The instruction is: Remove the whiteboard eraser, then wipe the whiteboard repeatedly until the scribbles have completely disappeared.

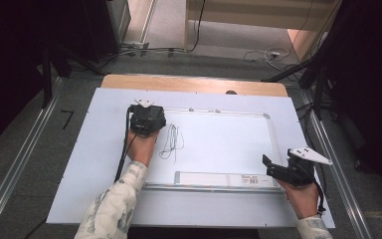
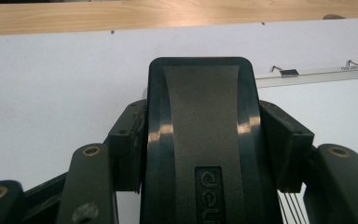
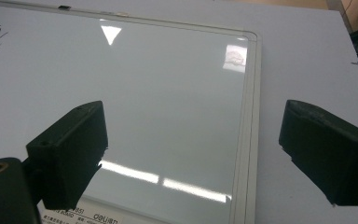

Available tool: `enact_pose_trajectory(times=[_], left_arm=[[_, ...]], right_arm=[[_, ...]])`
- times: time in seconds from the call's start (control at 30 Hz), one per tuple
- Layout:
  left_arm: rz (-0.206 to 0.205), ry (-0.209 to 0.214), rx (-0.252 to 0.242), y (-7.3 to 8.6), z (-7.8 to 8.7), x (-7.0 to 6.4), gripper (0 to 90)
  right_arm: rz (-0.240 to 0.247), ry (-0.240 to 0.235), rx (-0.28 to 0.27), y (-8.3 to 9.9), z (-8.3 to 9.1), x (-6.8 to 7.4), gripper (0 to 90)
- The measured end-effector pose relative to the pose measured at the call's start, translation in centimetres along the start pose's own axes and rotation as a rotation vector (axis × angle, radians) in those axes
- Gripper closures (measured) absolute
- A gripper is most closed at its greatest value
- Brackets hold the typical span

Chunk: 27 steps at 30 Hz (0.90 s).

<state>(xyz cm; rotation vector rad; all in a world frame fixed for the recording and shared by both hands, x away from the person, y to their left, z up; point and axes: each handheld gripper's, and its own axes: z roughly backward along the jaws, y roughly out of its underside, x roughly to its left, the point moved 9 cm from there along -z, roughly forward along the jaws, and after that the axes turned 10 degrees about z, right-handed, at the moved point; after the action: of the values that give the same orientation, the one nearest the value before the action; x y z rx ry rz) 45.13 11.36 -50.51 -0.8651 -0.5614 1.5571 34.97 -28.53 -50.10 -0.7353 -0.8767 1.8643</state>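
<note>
A framed whiteboard [image 1: 219, 144] lies flat on the white-covered table. A black pen scribble [image 1: 171, 142] marks its left part. My left gripper [image 1: 146, 119] stands at the board's top left corner, shut on a black eraser [image 2: 200, 102] that has "deli" on its back, just left of the scribble. The left gripper's pads [image 2: 130, 144] press the eraser's two sides. My right gripper [image 1: 278, 169] rests by the board's bottom right corner. In the right gripper view it [image 3: 196, 140] is open over the glossy board [image 3: 168, 70], with nothing between its jaws.
A white label strip [image 1: 224, 179] runs along the board's lower edge. The white sheet [image 1: 79, 164] covers the table, whose wooden edge [image 1: 194, 83] shows at the back. Cables [image 1: 258, 55] lie on the floor beyond, and dark stands flank both sides.
</note>
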Motion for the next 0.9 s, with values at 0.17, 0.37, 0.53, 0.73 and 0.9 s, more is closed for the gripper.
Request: enact_pose_trajectory(times=[0.17,0.37,0.53,0.73,0.9], left_arm=[[-0.011,0.004,-0.005,-0.1,0.3,0.0,41.8],[-0.01,0.012,-0.002,0.2,0.7,0.2,41.7],[-0.02,0.027,-0.001,0.5,1.1,-0.1,41.7],[-0.04,0.035,0.013,1.5,1.3,-0.4,41.7],[-0.043,0.046,0.028,2.4,1.3,-0.6,41.7]], right_arm=[[-0.003,0.0,-0.001,0.0,0.0,0.0,6.6],[-0.005,0.003,0.001,-0.1,0.0,0.1,6.6],[0.003,0.002,0.002,-0.1,-0.1,0.1,6.6],[0.002,0.005,0.002,-0.1,0.0,0.1,6.6],[0.002,0.005,0.003,-0.1,0.0,0.1,6.6]])
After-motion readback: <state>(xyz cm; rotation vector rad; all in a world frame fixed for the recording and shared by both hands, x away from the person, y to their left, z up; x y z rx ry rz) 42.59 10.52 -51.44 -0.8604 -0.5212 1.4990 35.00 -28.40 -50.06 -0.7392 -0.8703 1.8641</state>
